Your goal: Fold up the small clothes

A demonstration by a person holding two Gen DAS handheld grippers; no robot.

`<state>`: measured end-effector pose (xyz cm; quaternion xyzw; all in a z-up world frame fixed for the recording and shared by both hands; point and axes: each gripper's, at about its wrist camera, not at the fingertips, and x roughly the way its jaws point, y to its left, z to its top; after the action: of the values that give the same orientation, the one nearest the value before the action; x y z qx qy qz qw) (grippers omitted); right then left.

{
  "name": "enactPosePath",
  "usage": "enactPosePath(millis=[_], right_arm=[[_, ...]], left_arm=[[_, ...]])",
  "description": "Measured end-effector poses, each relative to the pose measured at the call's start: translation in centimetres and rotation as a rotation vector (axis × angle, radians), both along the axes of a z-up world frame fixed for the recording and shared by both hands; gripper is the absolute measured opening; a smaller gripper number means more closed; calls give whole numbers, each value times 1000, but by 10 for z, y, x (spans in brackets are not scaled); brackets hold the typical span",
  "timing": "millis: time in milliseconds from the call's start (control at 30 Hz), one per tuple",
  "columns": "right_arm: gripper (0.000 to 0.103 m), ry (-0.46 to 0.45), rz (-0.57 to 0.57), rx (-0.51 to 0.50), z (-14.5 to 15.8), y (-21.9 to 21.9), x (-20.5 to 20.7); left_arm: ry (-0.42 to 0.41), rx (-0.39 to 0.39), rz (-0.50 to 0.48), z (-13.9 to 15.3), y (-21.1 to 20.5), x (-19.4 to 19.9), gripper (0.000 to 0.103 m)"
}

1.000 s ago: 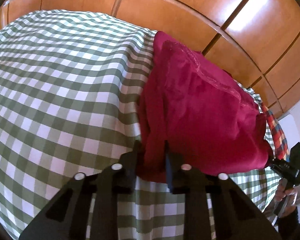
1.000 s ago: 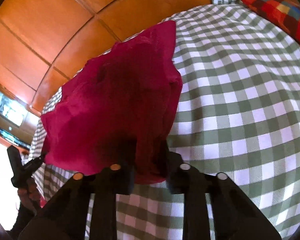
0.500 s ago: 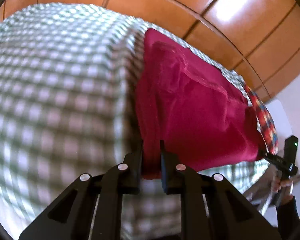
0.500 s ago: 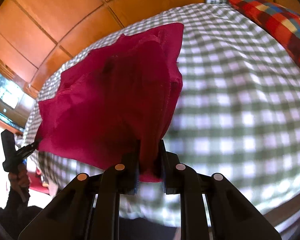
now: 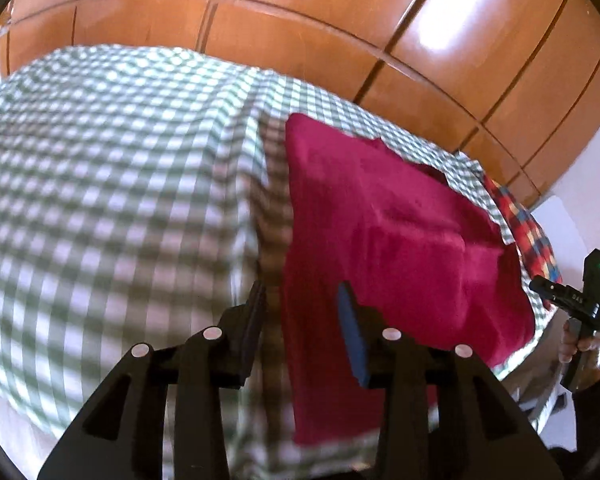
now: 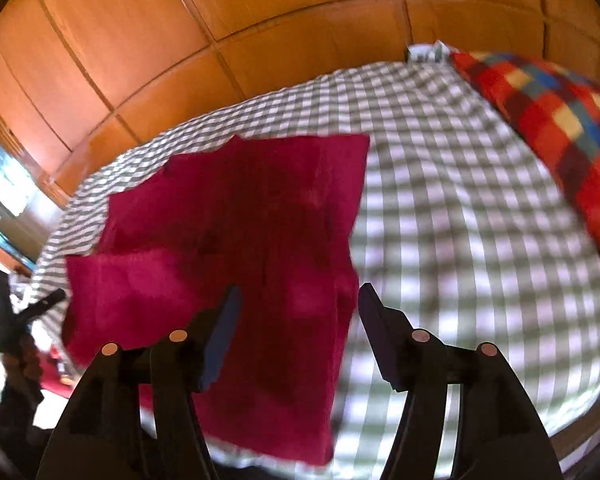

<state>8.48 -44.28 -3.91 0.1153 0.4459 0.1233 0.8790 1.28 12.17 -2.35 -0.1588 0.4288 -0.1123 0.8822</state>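
Crimson garment (image 5: 384,236) now lies released and flat on the checked bed (image 5: 112,184), beside the plaid pillow (image 6: 556,120), since left tool (image 5: 302,320) and right tool (image 6: 296,316) both spread wide, finishing this fold.

Left hand-held gripper (image 5: 302,300), fingers spread wide apart, nothing between them, right hand-held gripper (image 6: 296,300), fingers likewise parted and holding nothing, each gripped by a hand (image 5: 580,346) at its handle
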Motion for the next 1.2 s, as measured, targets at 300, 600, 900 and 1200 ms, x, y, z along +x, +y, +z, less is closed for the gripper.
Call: enactPosePath(millis=[300, 600, 900, 1200], right_arm=[[9, -6, 41, -146, -5, 30, 33], [7, -158, 1, -138, 54, 27, 0], [7, -261, -56, -116, 96, 21, 53], [7, -131, -170, -106, 43, 14, 152]], left_arm=[[-2, 7, -55, -11, -20, 45, 15], [-112, -87, -46, 18, -8, 25, 7], [-262, -61, -34, 76, -9, 60, 7], [-194, 35, 16, 61, -24, 173, 7]])
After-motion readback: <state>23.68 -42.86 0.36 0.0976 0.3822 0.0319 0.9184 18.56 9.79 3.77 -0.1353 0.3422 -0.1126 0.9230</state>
